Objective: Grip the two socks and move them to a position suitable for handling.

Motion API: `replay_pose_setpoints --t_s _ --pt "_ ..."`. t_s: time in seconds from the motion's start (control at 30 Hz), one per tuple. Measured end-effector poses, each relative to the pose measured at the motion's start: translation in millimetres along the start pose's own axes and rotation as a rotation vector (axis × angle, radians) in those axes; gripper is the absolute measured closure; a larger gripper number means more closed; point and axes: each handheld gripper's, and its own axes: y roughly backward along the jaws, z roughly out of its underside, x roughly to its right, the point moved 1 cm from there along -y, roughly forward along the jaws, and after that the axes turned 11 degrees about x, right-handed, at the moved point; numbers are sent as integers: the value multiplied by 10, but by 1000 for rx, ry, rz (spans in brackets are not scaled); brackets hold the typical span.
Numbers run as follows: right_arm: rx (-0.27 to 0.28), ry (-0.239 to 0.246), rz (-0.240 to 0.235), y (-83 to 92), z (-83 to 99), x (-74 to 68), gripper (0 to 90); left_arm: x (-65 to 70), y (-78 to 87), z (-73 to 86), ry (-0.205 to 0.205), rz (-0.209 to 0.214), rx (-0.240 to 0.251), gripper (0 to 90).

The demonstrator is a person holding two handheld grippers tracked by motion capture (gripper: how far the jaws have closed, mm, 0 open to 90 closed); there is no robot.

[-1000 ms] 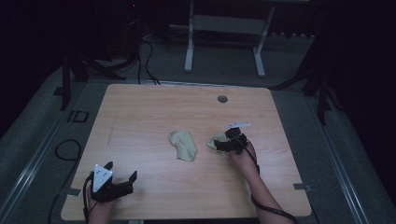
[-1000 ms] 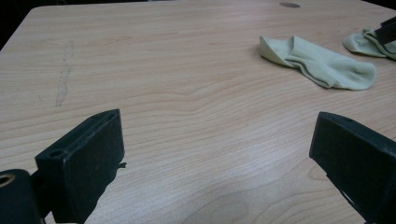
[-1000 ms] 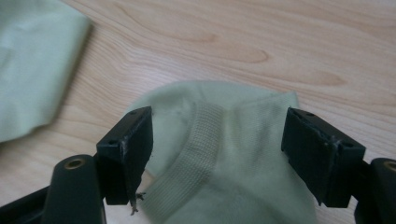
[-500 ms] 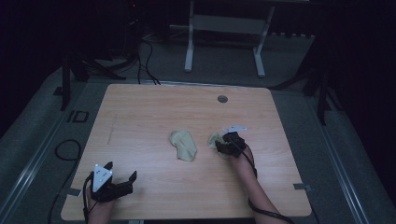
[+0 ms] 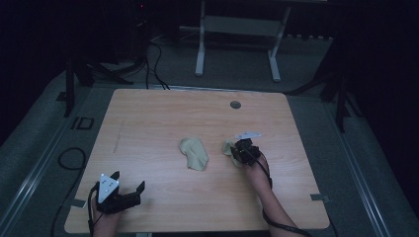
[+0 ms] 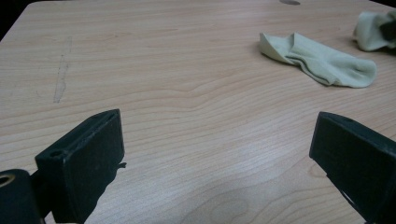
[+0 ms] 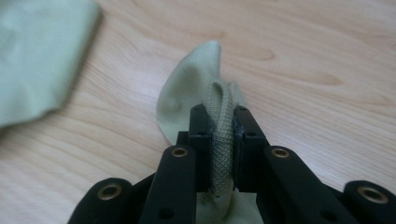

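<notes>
High view: a light wooden worktop [image 5: 163, 123] with rounded corners carries two pale green fabric socks near its middle. The right gripper [image 5: 238, 153], held at the end of a forearm reaching in from the near edge, sits right of centre and pinches the bunched pale green sock [image 5: 229, 147] on the worktop. In the right gripper view the black jaws are pressed together on a ribbed fold of that sock [image 7: 220, 135], with the rest of the fabric rising ahead of them and touching the wood. The flat pale green sock [image 5: 194, 153] lies spread just left of it, apart from the bunched one. The left gripper [image 5: 129, 186], topped by a grey three-cornered plate, rests by the near left corner, well apart from both socks; in the left gripper view its jaws stand spread wide over bare wood. A small dark round grommet [image 5: 235, 104] is set near the far edge.
</notes>
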Motion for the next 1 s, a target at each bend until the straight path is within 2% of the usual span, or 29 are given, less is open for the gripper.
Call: replay_pose_setpoints --t_s 0.07,0.1,0.2,0.23,0.3,0.33,0.37,0.4,0.43,0.5,0.53,0.57,0.67,0.7,0.83,0.87,0.9,1.0 --pt "14 11 -5 83 -19 12 808 1 -6 3 -7 -4 -5 29" --pt "20 20 -23 151 -15 16 808 -2 -10 5 -7 -5 -7 29" --pt "26 -1 -52 256 10 34 808 -1 -18 1 5 -4 -4 29" --pt "26 -1 -52 256 10 34 808 -1 -18 1 5 -4 -4 29" --pt "34 -5 -57 342 10 44 808 8 -20 -2 3 -3 -4 29" --pt "45 -15 -74 443 8 44 808 12 -23 -4 -3 2 -5 29" --pt "45 -15 -74 443 8 44 808 12 -23 -4 -3 2 -5 29" --pt "47 13 -79 525 5 16 807 12 -31 -3 -4 4 -7 29" --pt "47 13 -79 525 5 16 807 12 -31 -3 -4 4 -7 29" --pt "66 33 -84 680 -27 -23 807 8 -46 3 -7 11 -8 29" --pt "66 33 -84 680 -27 -23 807 6 -49 2 -7 15 -9 29" --pt "85 35 -93 793 -53 -47 807 6 -51 1 -4 13 -6 29" --pt "98 56 -89 905 -73 -79 807 9 -53 -6 2 14 -3 29" --pt "116 77 -91 1029 -101 -124 807 15 -61 -12 3 14 -1 29" --pt "131 101 -82 1133 -122 -165 806 26 -76 -14 0 17 -1 29" --pt "163 132 -67 1293 -110 -252 806 38 -110 -18 -9 23 -8 29" --pt "163 132 -67 1293 -110 -252 806 38 -110 -18 -9 23 -8 29" --pt "158 143 -80 1342 21 -368 806 53 -151 -23 -11 32 -8 29"
